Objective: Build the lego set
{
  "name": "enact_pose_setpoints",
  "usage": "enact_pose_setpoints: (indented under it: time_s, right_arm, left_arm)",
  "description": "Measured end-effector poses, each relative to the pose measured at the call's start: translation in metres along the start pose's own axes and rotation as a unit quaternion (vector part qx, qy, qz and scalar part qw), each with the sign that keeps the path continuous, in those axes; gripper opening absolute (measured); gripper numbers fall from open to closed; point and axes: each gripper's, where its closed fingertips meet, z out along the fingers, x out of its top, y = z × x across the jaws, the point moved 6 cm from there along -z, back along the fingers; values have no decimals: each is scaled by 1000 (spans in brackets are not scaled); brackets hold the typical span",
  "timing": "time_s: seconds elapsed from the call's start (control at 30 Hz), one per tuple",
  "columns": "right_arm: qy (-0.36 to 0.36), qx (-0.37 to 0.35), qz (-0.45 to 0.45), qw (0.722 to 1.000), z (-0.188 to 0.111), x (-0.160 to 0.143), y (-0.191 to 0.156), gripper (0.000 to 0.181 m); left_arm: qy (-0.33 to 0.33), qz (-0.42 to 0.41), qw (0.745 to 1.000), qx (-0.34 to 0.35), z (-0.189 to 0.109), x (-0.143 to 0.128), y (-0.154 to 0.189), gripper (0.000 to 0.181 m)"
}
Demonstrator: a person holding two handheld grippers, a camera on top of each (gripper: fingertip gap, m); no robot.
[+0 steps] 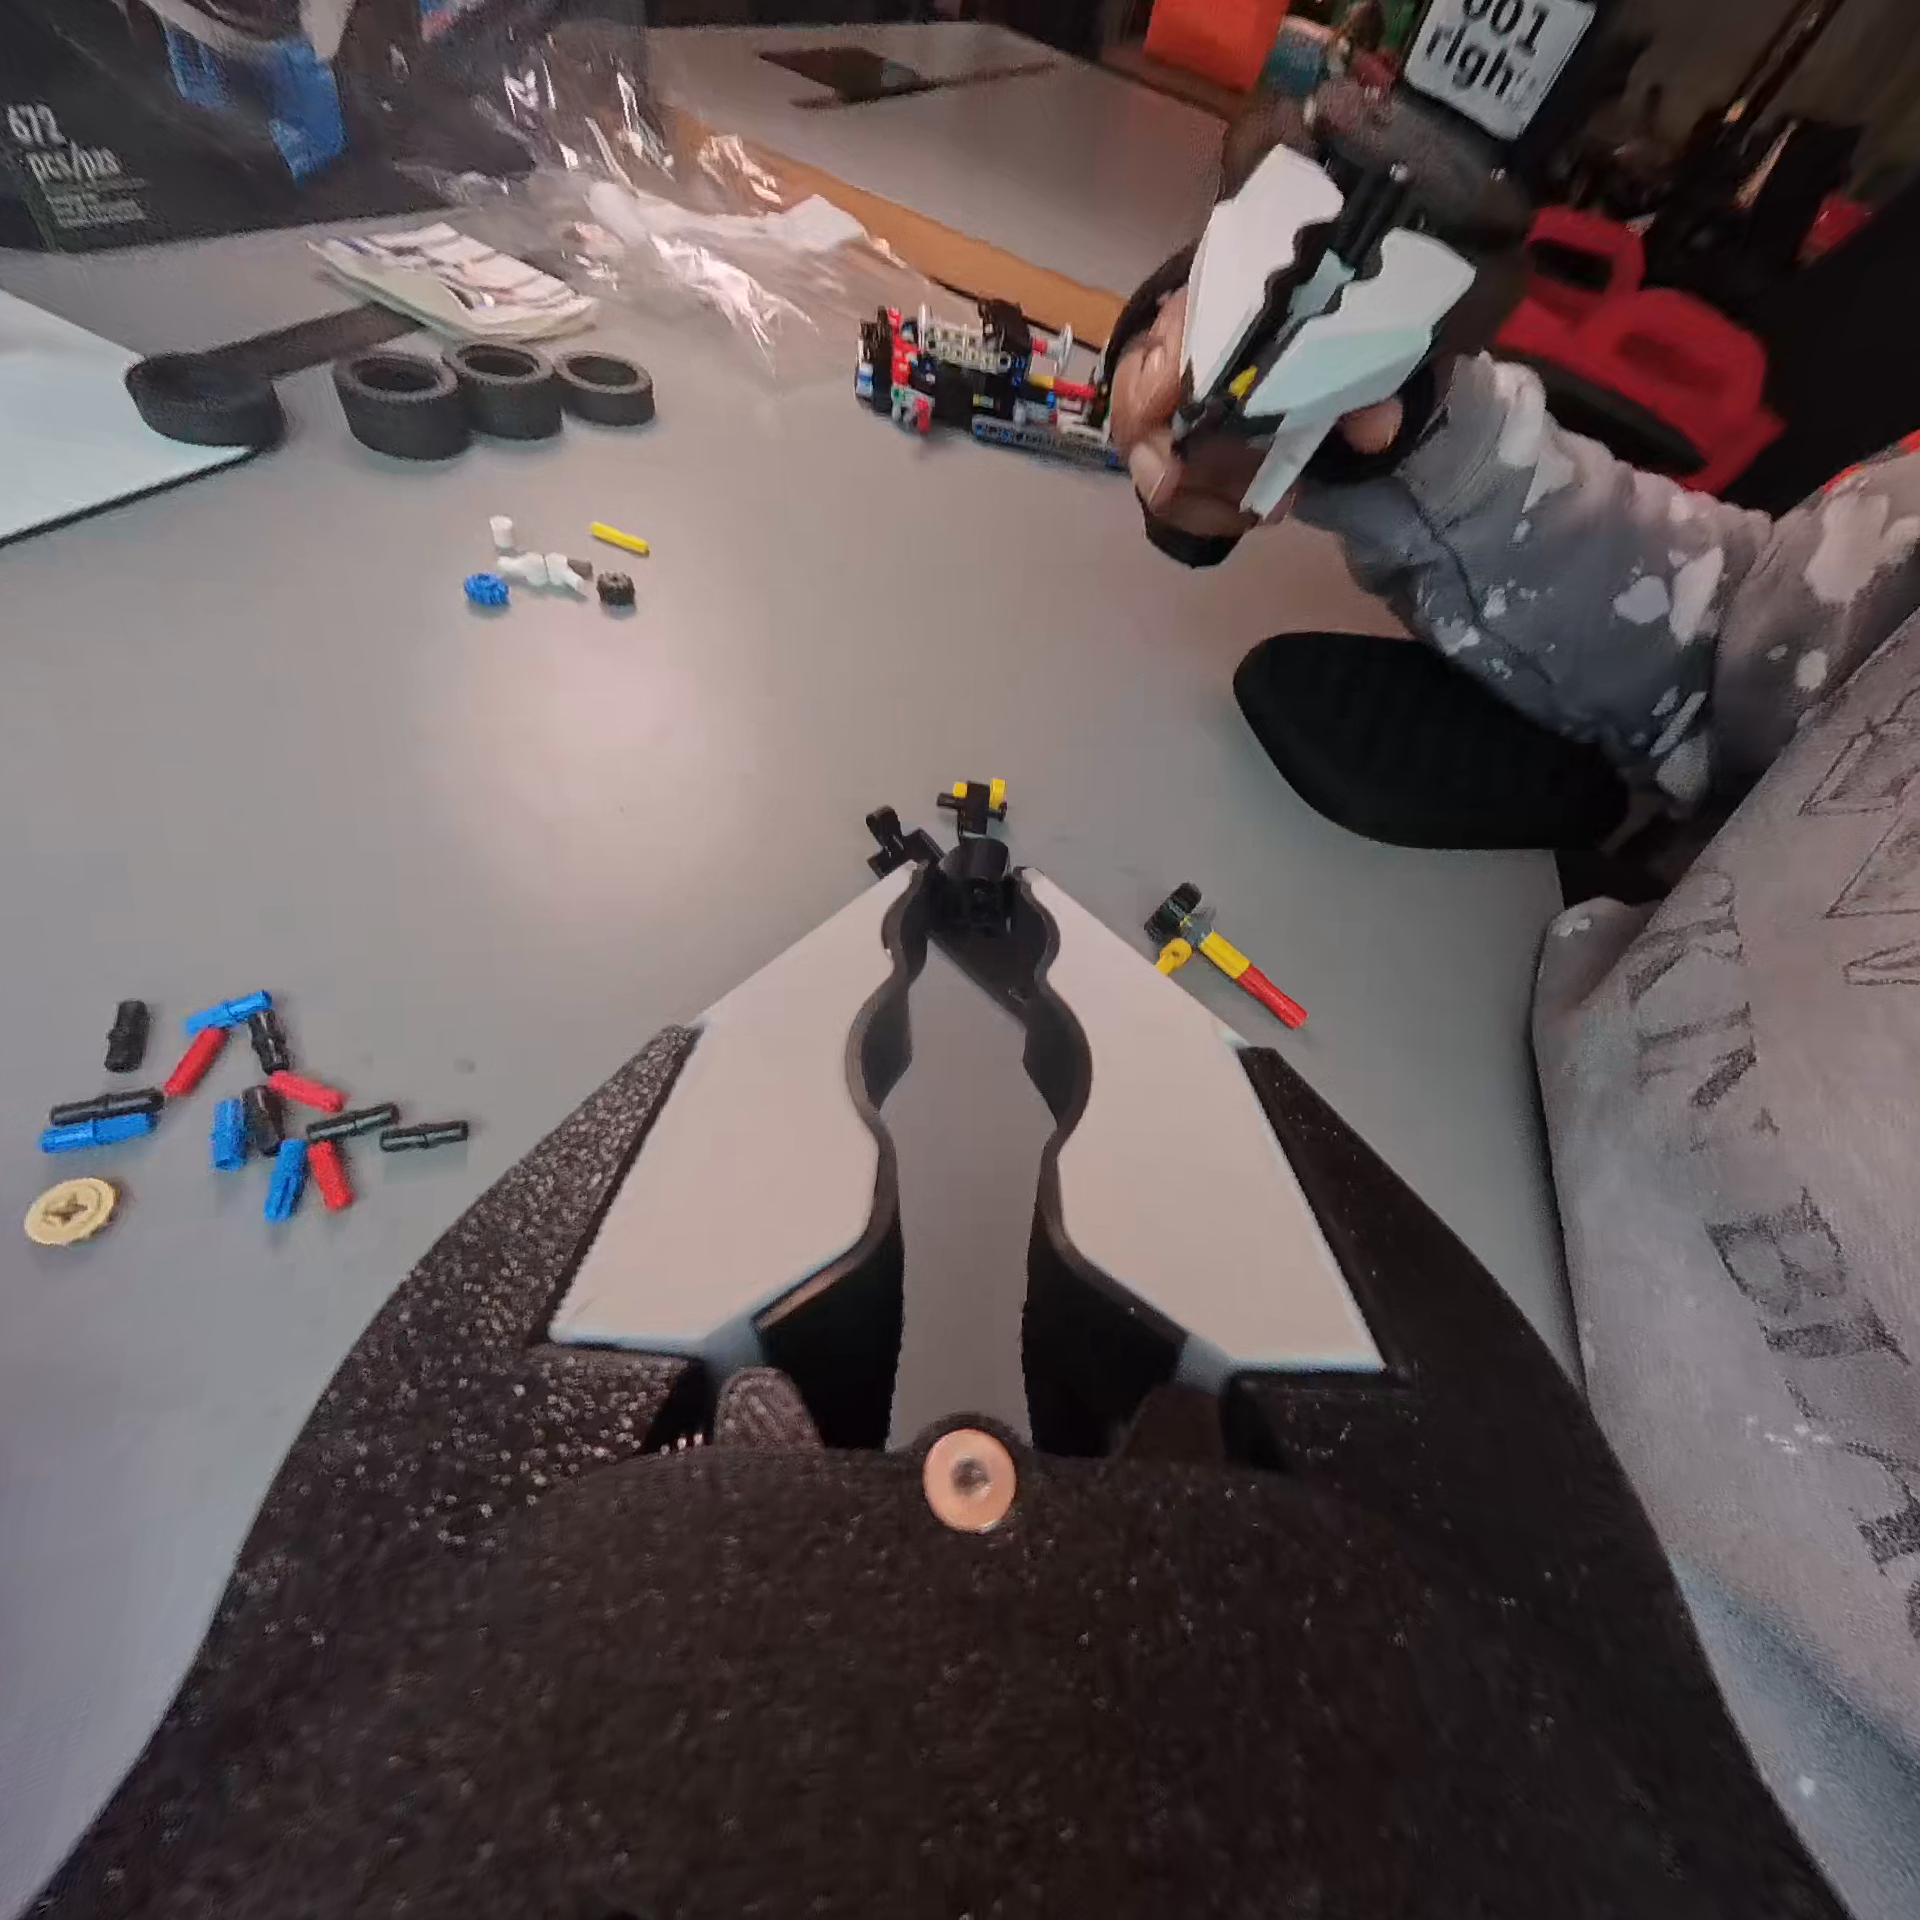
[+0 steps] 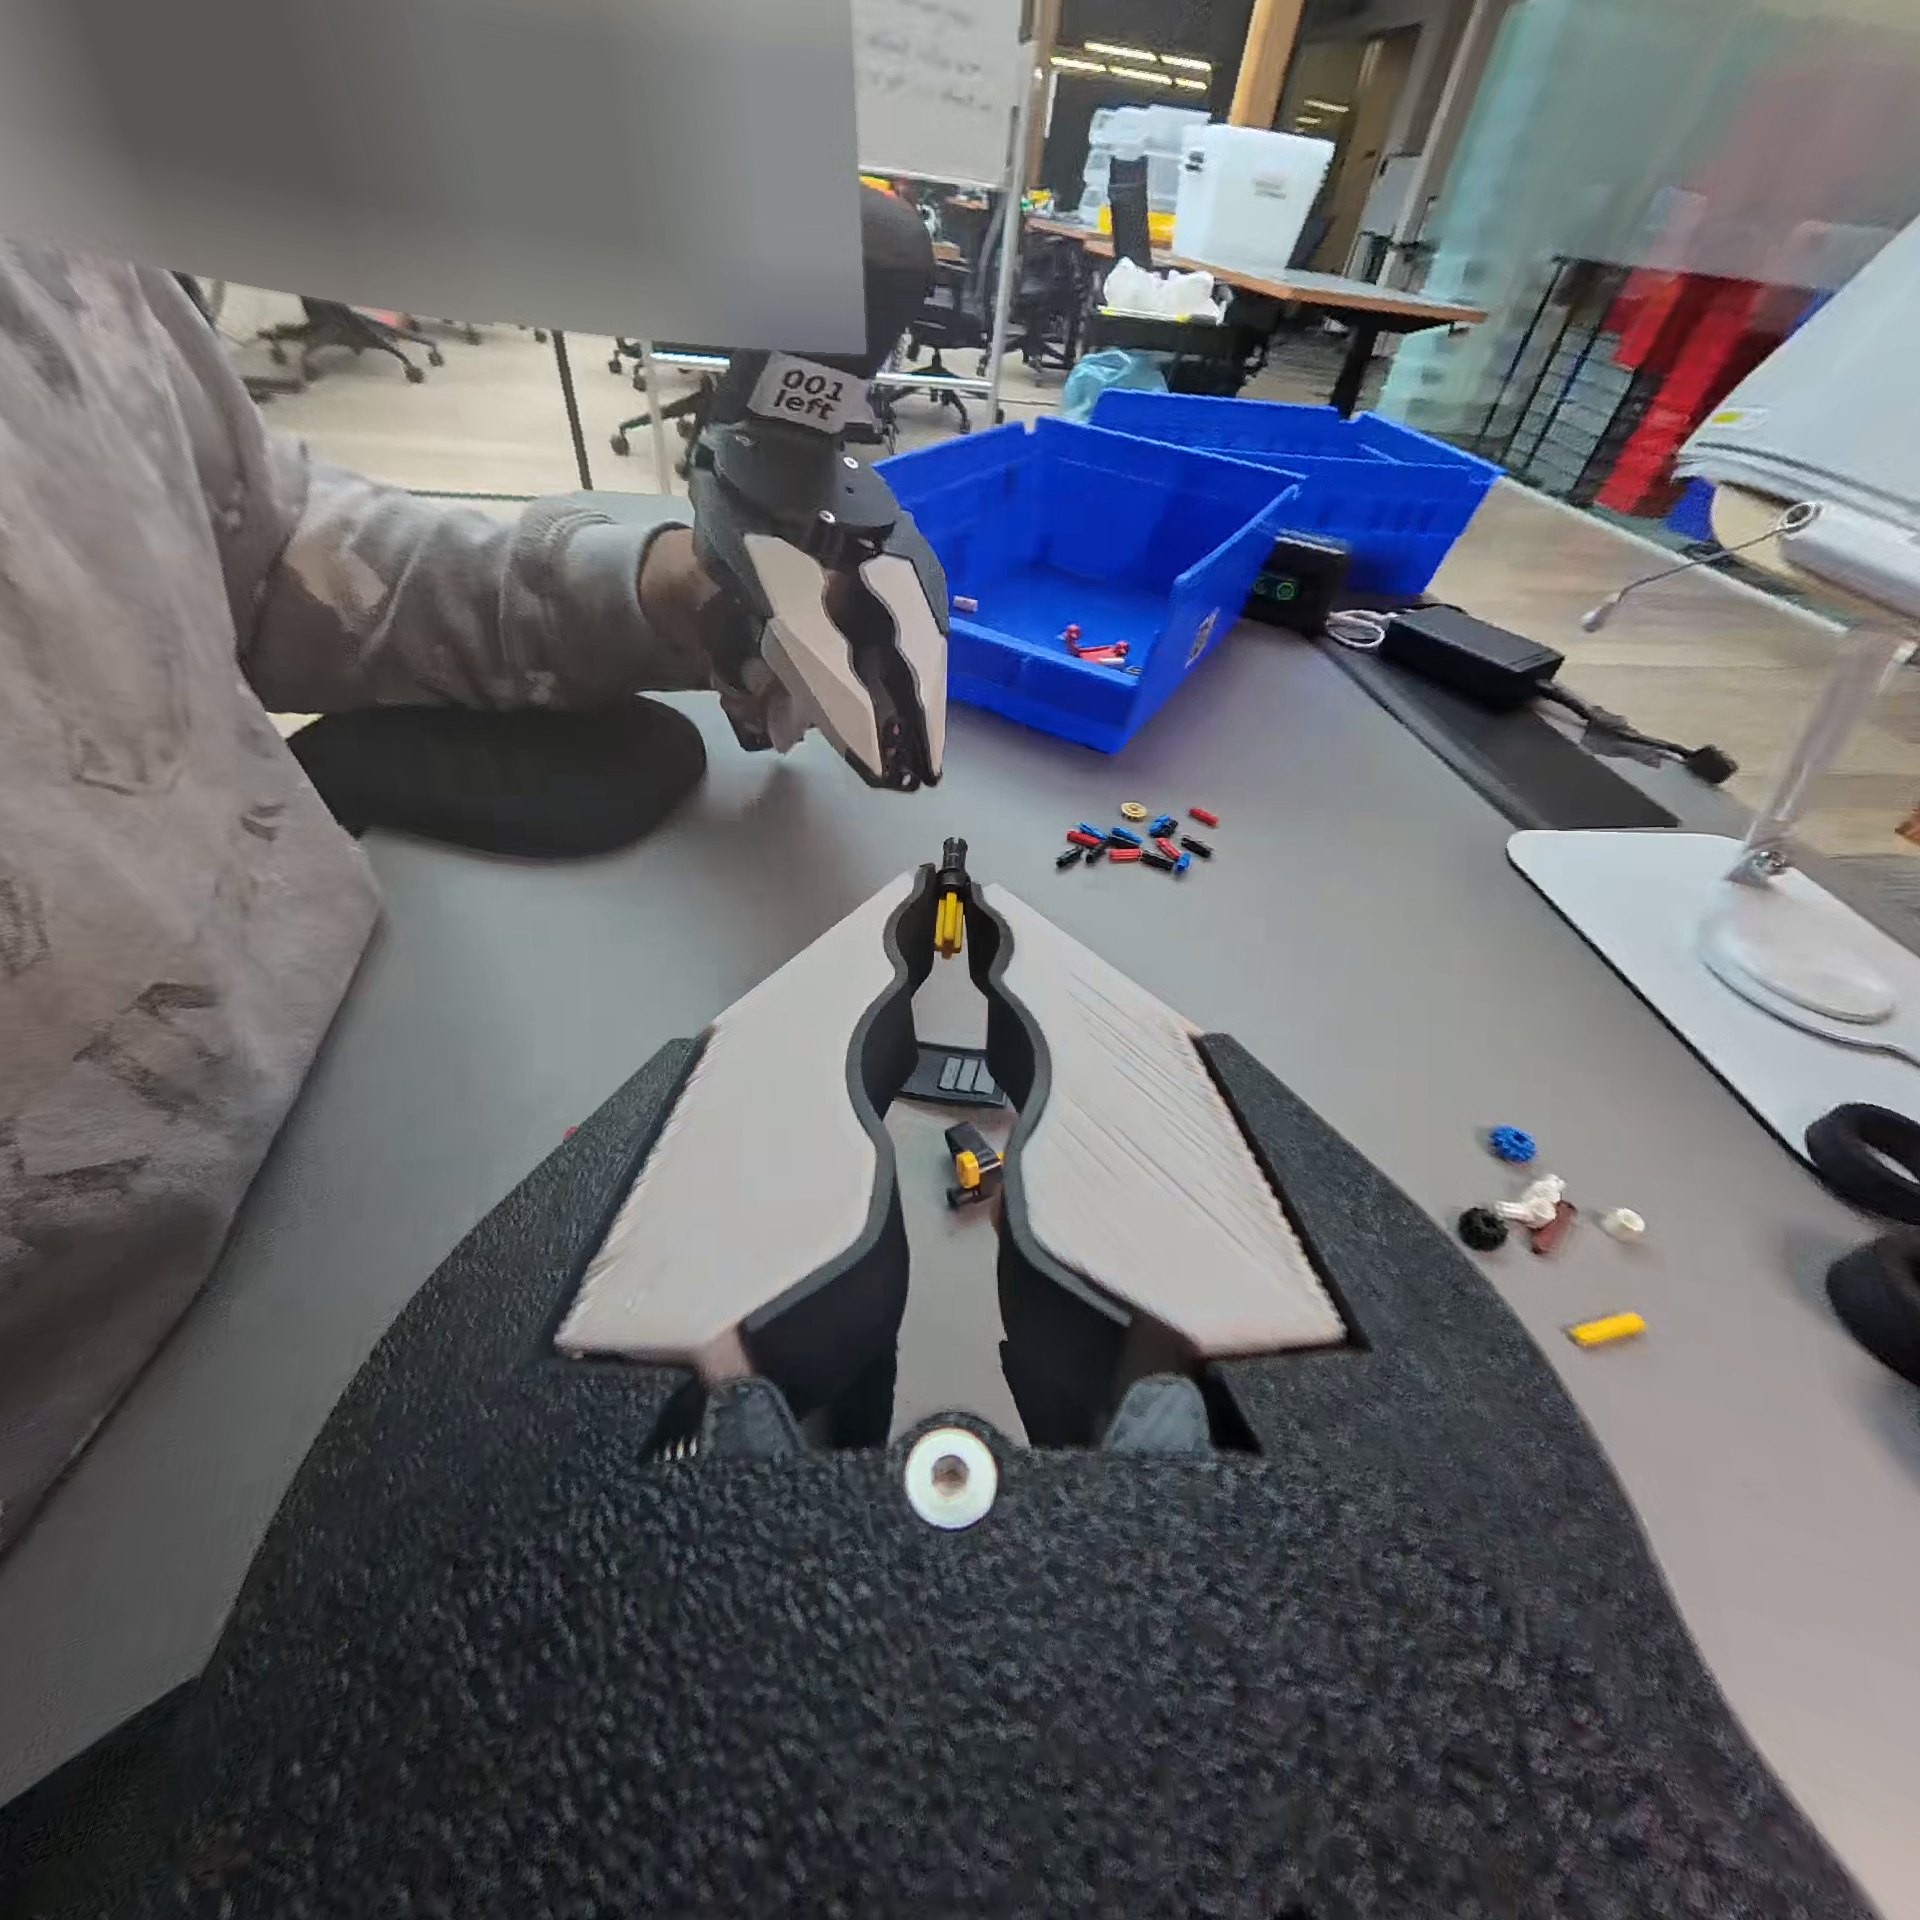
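Observation:
In the left wrist view my left gripper point(image 1: 971, 883) is shut on a small black lego piece point(image 1: 977, 868), low over the grey table point(image 1: 623, 779). A yellow and black piece point(image 1: 977, 798) and a black connector point(image 1: 891, 836) lie just beyond its tips. My right gripper point(image 2: 951, 883) is shut on a yellow piece with a black pin point(image 2: 948, 914) and is held above the table. It also shows in the left wrist view point(image 1: 1221, 436), raised at the right. The partly built chassis point(image 1: 987, 384) stands at the back.
A pile of blue, red and black pins point(image 1: 239, 1101) and a tan disc point(image 1: 71, 1210) lie left. A yellow and red axle assembly point(image 1: 1226, 956) lies right. Black tyres point(image 1: 499, 390), small loose parts point(image 1: 551, 566), blue bins point(image 2: 1091, 582), a lamp base point(image 2: 1808, 956) and a black wrist pad point(image 2: 499, 769) surround them. The grippers' ends are close to 12 cm from one another. My left tips are roughly 11 cm from the black connector point(image 1: 891, 836).

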Motion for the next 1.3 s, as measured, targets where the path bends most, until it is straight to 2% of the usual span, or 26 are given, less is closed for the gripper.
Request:
enact_pose_setpoints:
  time_s: [0.1,0.17,0.27,0.33,0.43,0.53,0.6,0.67,0.73,0.8,0.87,0.93,1.0,1.07,1.23,1.3]
  right_arm:
    - [-50,-2,-7,999,19,-19,-3,2]
    - [-73,-5,-5,997,25,-30,0,3]
    - [-56,-8,19,998,26,-33,4,3]
    - [-50,-28,22,998,27,-34,9,3]
    - [-69,-30,21,997,32,-42,9,4]
    - [-79,-16,17,997,39,-46,3,4]
    - [-81,-11,14,997,42,-47,0,4]
    - [-82,-9,9,997,44,-47,-3,4]
    - [-77,-6,6,997,46,-46,-5,4]
    - [-69,-8,-4,998,48,-44,-7,4]
    - [-55,-9,-26,998,49,-39,-11,4]
    - [-37,-13,-53,998,51,-33,-16,4]
    - [-14,-11,-70,997,52,-26,-21,4]
    - [9,-5,-80,997,52,-18,-26,4]
    - [37,17,-92,995,49,-8,-36,4]
    - [43,20,-92,995,48,-6,-37,4]
  left_arm:
    - [28,32,999,-5,4,11,5,13]
    - [30,35,999,16,2,13,1,14]
    - [41,35,993,108,-17,19,-22,14]
    - [30,44,967,251,-43,25,-53,14]
    - [-47,15,889,454,-89,19,-99,15]
    - [-97,-22,853,513,-107,6,-118,17]
    - [-120,-15,841,528,-108,0,-122,27]
    - [-120,-6,840,529,-104,-1,-119,36]
    - [-106,10,855,507,-95,3,-113,40]
    - [-68,37,896,438,-75,13,-94,37]
    - [-11,38,955,293,-43,23,-60,26]
    - [36,-5,992,122,-12,28,-21,26]
    - [48,-51,997,-14,11,26,9,30]
    - [35,-67,993,-87,25,22,28,28]
    - [33,-45,988,-143,36,23,48,5]
    - [41,-40,988,-143,35,26,50,4]
